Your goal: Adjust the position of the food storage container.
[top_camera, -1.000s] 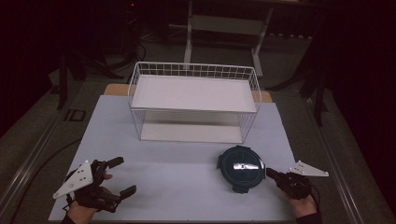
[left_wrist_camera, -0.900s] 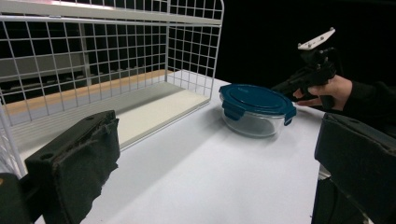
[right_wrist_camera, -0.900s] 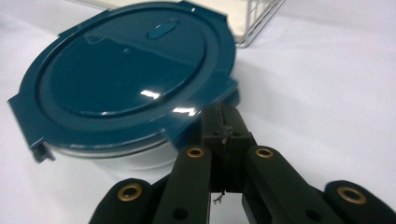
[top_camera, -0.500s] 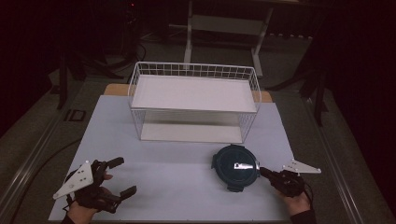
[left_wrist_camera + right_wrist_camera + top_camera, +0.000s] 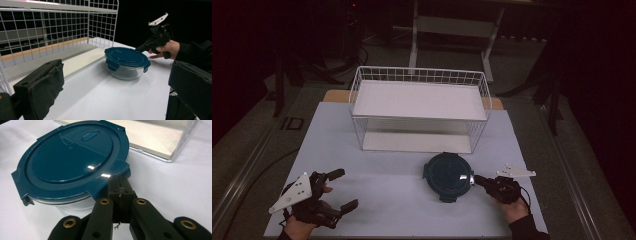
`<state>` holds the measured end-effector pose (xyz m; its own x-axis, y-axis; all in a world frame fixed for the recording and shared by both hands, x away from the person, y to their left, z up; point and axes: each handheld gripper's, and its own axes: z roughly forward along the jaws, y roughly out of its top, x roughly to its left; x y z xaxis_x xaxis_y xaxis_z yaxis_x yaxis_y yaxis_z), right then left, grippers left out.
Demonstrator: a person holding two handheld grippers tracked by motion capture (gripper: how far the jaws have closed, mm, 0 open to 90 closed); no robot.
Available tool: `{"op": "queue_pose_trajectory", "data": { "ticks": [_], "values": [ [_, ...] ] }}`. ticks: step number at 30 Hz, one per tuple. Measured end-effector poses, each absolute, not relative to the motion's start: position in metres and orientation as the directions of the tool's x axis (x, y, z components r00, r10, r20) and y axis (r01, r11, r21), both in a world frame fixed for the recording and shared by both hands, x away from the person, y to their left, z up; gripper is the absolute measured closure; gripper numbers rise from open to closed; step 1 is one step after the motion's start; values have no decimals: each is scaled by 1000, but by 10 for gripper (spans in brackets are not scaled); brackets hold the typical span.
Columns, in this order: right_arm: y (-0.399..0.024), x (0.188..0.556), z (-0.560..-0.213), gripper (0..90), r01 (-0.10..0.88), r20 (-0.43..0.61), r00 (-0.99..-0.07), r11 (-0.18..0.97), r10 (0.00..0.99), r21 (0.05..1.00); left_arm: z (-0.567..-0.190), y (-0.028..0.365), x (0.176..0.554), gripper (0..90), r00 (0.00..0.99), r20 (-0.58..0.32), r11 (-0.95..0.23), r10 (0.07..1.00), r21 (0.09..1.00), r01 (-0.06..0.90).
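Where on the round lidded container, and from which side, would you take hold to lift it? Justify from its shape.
Grip the round container by a blue latch tab on its lid rim, coming level from the right, where the right gripper already sits with shut fingers. The tabs jut out as thin flat lips; the glass bowl looks too wide and smooth. The wire basket blocks the far side.
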<state>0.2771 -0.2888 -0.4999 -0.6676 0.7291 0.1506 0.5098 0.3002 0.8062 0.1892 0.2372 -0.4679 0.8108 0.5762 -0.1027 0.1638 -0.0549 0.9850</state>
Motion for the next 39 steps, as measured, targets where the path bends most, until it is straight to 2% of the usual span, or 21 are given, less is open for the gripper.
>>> {"op": "queue_pose_trajectory", "data": {
  "ticks": [9,16,26,39],
  "values": [
    [-287,258,-490,900,488,162,-702,303,693,819,-468,237,189,4,810,-103,-55,577,985,164],
    [-281,250,-498,900,500,181,-718,317,672,806,-468,236,189,4,810,-103,-56,577,985,165],
    [-279,258,-496,900,499,199,-717,292,668,816,-469,235,190,4,814,-102,-63,572,984,167],
    [-251,279,-495,900,484,190,-747,326,637,812,-469,235,190,4,813,-106,-59,572,984,169]
  ]
}}
